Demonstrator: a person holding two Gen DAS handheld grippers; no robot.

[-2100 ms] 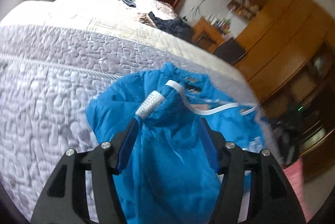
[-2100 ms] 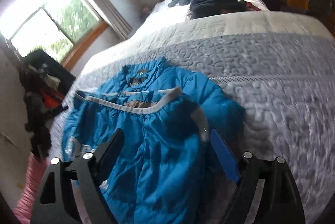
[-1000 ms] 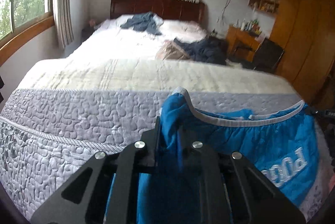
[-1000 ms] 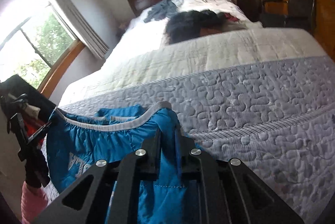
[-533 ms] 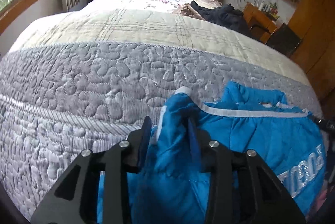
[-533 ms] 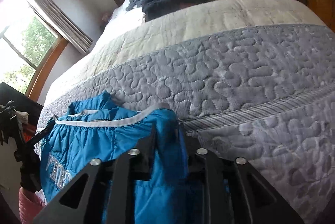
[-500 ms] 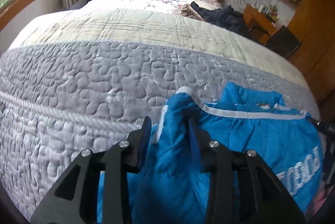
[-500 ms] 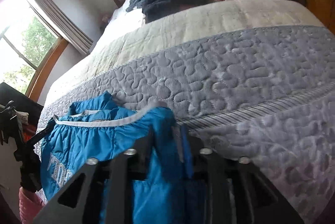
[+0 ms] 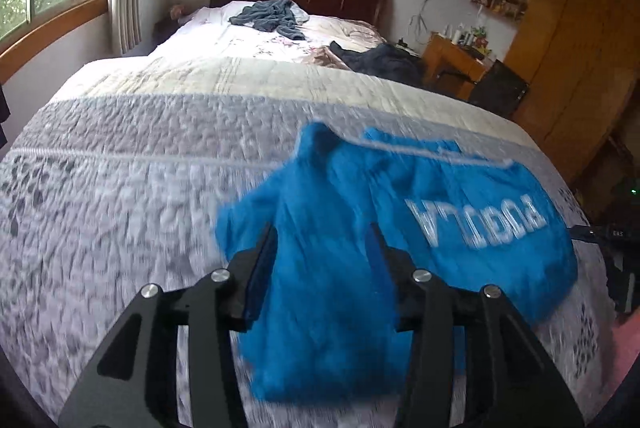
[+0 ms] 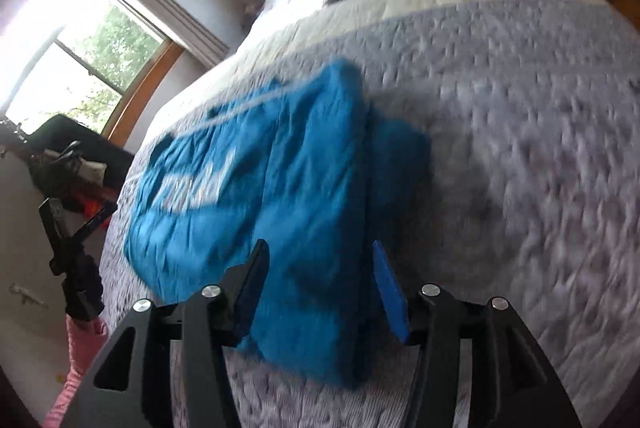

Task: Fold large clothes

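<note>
Grey quilted bed [image 9: 120, 195], blue jacket [image 9: 340, 268] folded across it. Left gripper [image 9: 322, 248] and right gripper [image 10: 318, 268] spread wide, empty, above jacket. Best regrasped at the fold's corners

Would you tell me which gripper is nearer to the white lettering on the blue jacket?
Left, apparently. The left gripper is open over the jacket's left part, the lettering just to its right. The right gripper is open at the opposite folded edge.

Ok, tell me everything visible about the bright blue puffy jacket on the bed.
The bright blue puffy jacket lies folded over itself on the grey quilted bedspread, near its foot end. Its fabric looks padded and slightly shiny. White block lettering shows upside down, and a white trim band runs along the far edge. Both the left gripper and right gripper are open around it, not clamping. The picture is blurred.
</note>
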